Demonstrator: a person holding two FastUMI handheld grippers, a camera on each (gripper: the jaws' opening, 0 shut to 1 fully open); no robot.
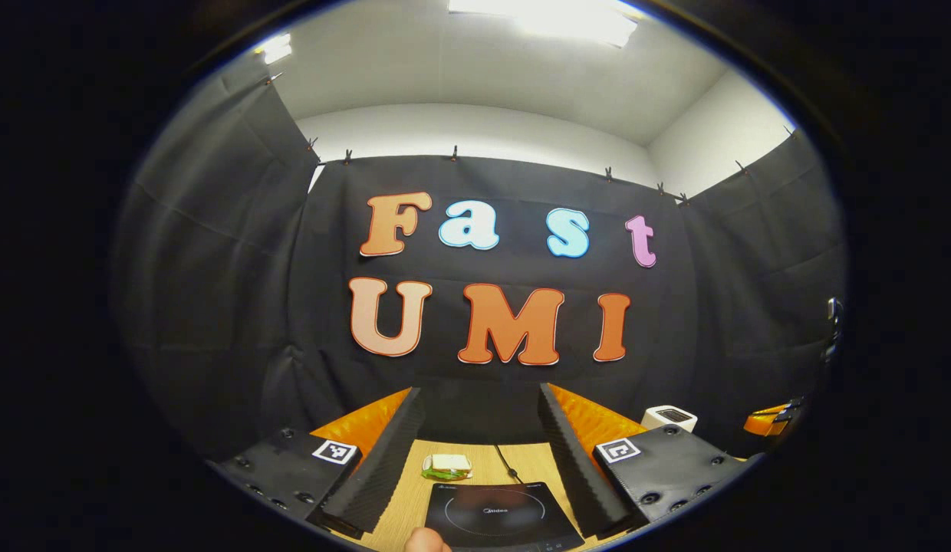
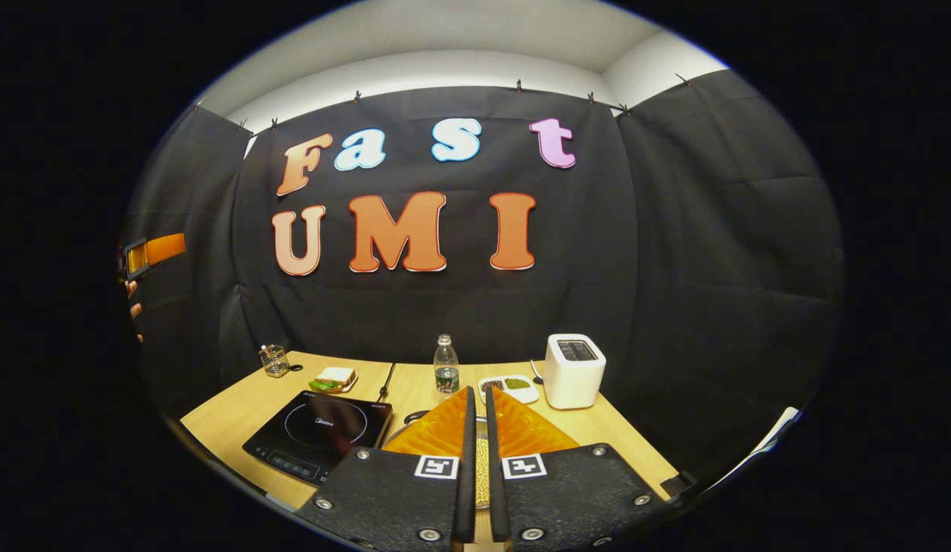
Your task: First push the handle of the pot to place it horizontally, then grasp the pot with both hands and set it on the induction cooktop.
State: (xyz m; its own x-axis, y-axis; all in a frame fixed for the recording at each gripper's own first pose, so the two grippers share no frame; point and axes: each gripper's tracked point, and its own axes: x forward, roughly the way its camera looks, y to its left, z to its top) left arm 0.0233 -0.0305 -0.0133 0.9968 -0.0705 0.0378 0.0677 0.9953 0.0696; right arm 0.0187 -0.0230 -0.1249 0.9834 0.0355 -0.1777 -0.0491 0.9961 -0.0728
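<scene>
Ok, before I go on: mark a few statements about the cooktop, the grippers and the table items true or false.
1. The induction cooktop is bare, with no pot on it. True.
2. The left gripper is shut. False: its fingers stand wide apart, and the cooktop shows between them.
3. The right gripper has its fingers nearly together. True.
4. The toaster stands left of the cooktop in the right gripper view. False: it stands to the right, past the water bottle.
5. A sandwich lies behind the cooktop. True.
</scene>
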